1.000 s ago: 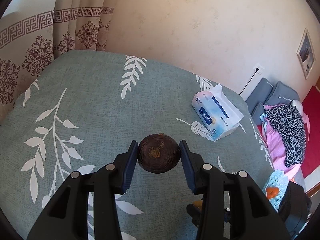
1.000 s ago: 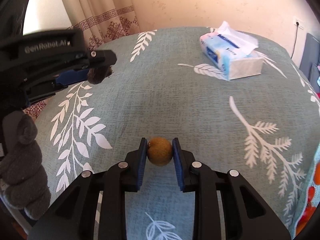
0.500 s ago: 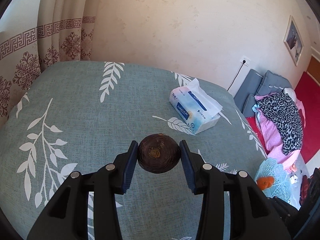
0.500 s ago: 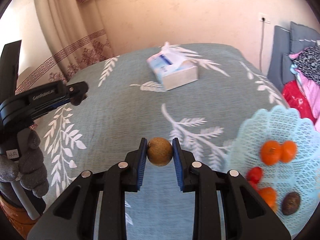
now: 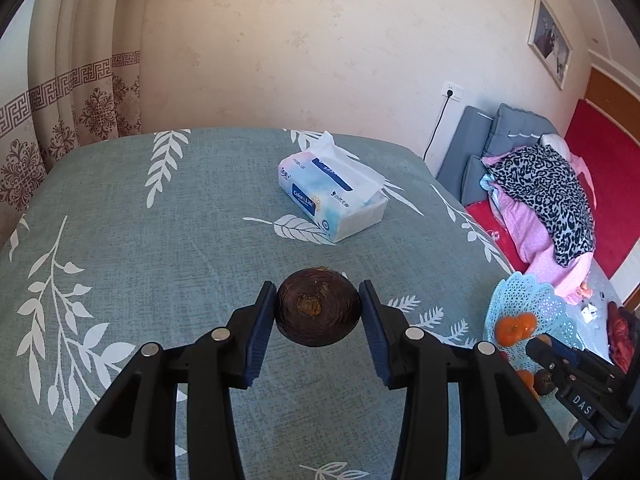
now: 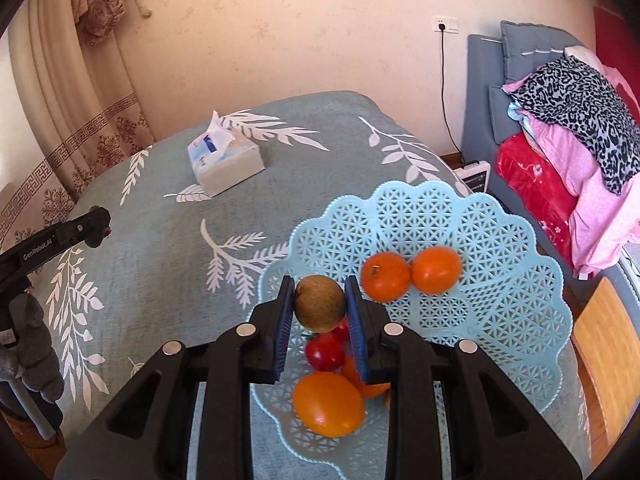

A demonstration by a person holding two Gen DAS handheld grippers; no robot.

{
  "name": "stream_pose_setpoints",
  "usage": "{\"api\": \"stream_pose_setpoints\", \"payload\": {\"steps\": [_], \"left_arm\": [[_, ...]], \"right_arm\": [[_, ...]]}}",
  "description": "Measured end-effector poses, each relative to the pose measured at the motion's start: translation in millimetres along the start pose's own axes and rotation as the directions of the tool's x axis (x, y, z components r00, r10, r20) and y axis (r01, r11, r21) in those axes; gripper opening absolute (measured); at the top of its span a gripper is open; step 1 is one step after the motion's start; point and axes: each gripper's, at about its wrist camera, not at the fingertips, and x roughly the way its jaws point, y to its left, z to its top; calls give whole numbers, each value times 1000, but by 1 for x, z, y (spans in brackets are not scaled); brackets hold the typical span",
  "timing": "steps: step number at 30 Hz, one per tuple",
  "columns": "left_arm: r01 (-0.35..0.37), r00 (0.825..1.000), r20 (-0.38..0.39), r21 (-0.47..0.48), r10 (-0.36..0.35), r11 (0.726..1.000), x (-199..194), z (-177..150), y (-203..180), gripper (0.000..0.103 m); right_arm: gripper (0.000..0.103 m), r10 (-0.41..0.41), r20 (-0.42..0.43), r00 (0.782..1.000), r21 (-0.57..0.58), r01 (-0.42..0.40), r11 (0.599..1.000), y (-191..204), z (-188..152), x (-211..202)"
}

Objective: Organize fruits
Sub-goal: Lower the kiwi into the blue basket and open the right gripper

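A: While the right gripper (image 6: 320,309) pinches the brown fruit (image 6: 319,302) between its pads, where does that fruit sit?

B: It hangs above the near left part of the basket (image 6: 472,220), over the red fruit (image 6: 325,351) and just beside the oranges (image 6: 410,270).

A: Recommended procedure for the release?

B: Lower the fruit toward a bare patch of mesh, most likely the open area behind the oranges, then part the jaws slowly. Dropped from height, a round fruit would probably roll or knock its neighbours.

A: State of the left gripper (image 5: 319,312)?

B: Its pads clamp the dark fruit (image 5: 319,311) from both sides, above the tablecloth (image 5: 160,240), with the basket well off to its right. The tissue pack (image 5: 332,196) lies beyond. This fruit should wait until the right side is clear.

A: Changes from the earlier frames?

B: One second ago the right view showed only cloth and tissues; the basket has since swung beneath that gripper. In the left view the basket has entered at the right edge. Both grips are unchanged.
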Motion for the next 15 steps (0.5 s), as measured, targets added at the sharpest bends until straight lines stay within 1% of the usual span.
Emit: {"api": "stream_pose_setpoints", "payload": {"steps": [4, 7, 11, 15], "left_arm": [[24, 1000, -11, 7, -24, 1000, 3, -3, -6, 43], [28, 999, -15, 21, -28, 999, 5, -6, -12, 43], [36, 999, -22, 38, -35, 999, 7, -9, -18, 43], [45, 999, -31, 53, -43, 998, 10, -12, -24, 43]], "right_arm": [[26, -22, -3, 1000, 30, 22, 999, -17, -4, 0], [26, -33, -12, 999, 57, 33, 998, -27, -5, 4], [26, -19, -36, 999, 104, 23, 994, -39, -6, 12], [26, -25, -50, 998, 113, 31, 993, -43, -8, 19]]}}
